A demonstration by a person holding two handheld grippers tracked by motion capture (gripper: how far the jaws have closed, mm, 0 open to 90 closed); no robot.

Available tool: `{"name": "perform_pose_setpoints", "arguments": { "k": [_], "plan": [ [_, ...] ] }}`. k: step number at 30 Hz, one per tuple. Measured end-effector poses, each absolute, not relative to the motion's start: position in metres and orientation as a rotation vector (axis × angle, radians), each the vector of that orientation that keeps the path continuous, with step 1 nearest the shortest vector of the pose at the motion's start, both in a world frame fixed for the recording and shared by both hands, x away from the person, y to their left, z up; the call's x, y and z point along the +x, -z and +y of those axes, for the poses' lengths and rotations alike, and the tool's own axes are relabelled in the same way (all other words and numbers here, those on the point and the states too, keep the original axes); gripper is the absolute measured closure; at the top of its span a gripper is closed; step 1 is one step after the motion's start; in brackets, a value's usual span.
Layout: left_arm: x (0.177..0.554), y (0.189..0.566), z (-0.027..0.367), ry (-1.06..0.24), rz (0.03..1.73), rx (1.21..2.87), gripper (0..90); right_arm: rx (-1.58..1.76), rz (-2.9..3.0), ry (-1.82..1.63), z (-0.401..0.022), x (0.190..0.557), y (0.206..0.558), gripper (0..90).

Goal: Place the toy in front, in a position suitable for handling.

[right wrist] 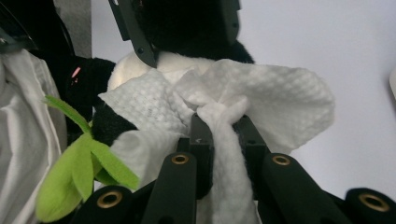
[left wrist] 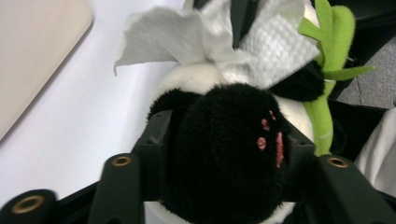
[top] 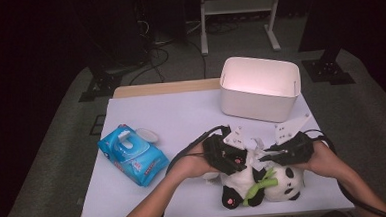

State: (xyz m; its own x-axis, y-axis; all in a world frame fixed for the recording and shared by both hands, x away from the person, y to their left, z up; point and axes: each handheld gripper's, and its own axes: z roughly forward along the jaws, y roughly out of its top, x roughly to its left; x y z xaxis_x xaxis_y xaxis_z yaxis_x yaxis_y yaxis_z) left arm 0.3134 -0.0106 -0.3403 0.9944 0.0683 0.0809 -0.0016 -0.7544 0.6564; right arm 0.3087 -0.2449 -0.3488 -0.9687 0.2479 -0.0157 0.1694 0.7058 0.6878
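Wiping: I am cleaning the panda plush (top: 257, 182) with a wet wipe (right wrist: 243, 100); it lies at the table's (top: 181, 114) near edge, toward the right corner.
Left grip: my left gripper (left wrist: 224, 154) has the panda's black paw (left wrist: 233, 154) between its jaws, about half open, the pads against the fur on both sides, steadying the toy.
Right grip: my right gripper (right wrist: 219, 135) is pinched nearly shut on a twisted fold of the wipe, the rest fanning out over the white belly (right wrist: 140, 70).
Wipe and fingers: the loose sheet lies on the plush just ahead of my right fingertips, touching the left gripper's jaws beyond it.
Risk, slip: the paw is soft and round, so a hard rub could likely pull it out of my left jaws and slide the toy off the near edge.
Risk, snag: the wipe may catch on the green bamboo leaf (right wrist: 79, 163) or the left jaws and tear.
Elsewhere: blue wipes pack (top: 132, 154) near the left edge, white bin (top: 260, 87) at the far right corner.
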Motion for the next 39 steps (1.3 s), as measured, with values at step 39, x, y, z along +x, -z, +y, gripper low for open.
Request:
{"name": "perform_pose_setpoints", "arguments": {
  "k": [39],
  "plan": [
    [0.305, 0.298, -0.024, -0.052, -0.018, 2.431, 36.4, 0.305, 2.782, -1.136, -0.245, 0.279, 0.352, 80.3]
  ]
}}
